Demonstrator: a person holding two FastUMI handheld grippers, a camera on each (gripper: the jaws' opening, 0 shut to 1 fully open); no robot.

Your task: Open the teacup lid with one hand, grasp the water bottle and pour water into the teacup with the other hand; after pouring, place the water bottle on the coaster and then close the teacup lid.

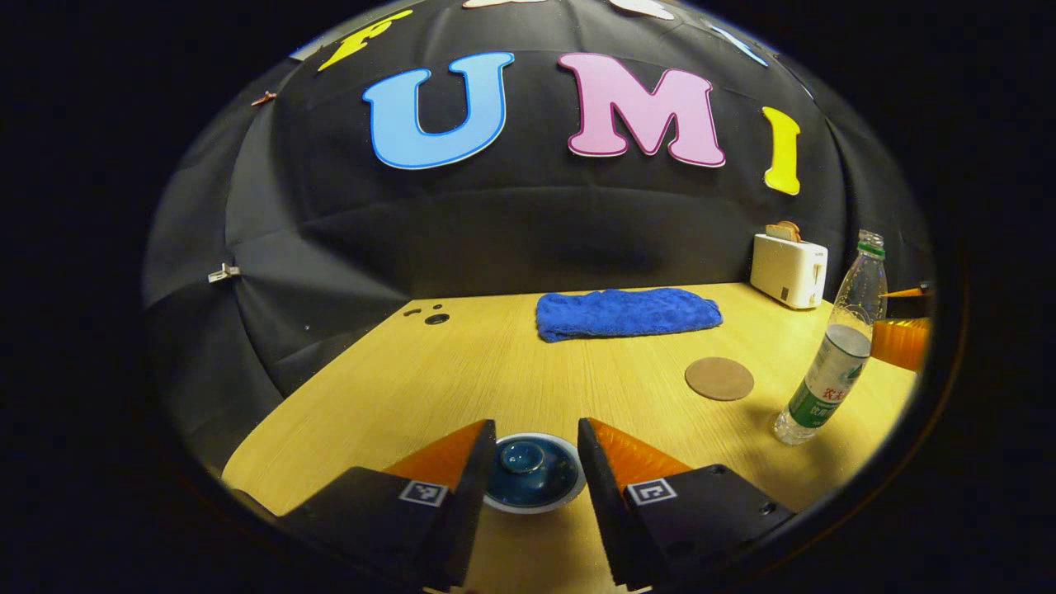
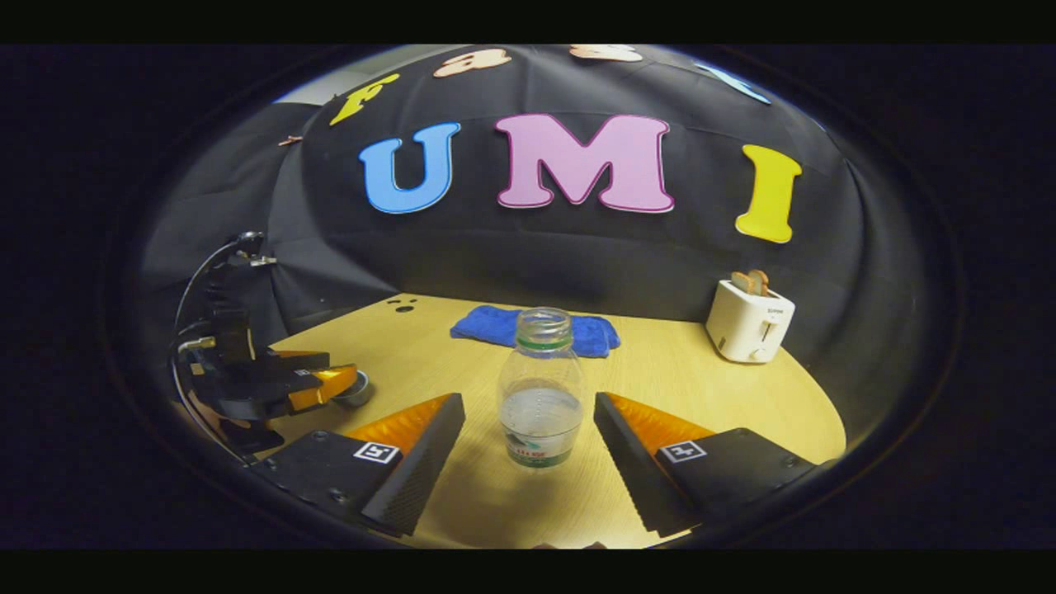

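Already the left claw (image 1: 536, 450) hangs over the teacup lid (image 1: 528, 466), fingers spread wide to either side of it and touching nothing — the lid's knob sits dead ahead at twelve o'clock, still on the cup. At centre, the coaster (image 1: 719, 379) lies bare on the surface (image 1: 462, 371). Rightward, the right claw (image 2: 528, 429) brackets the upright water bottle (image 2: 540, 392) at twelve o'clock — fingers apart, a gap each side, gripping nothing, so each claw seems nearest its own object.

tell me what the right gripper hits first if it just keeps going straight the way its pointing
Most likely the water bottle, which stands uncapped between the open fingers of the right gripper. The blue towel lies behind it; how far is unclear.
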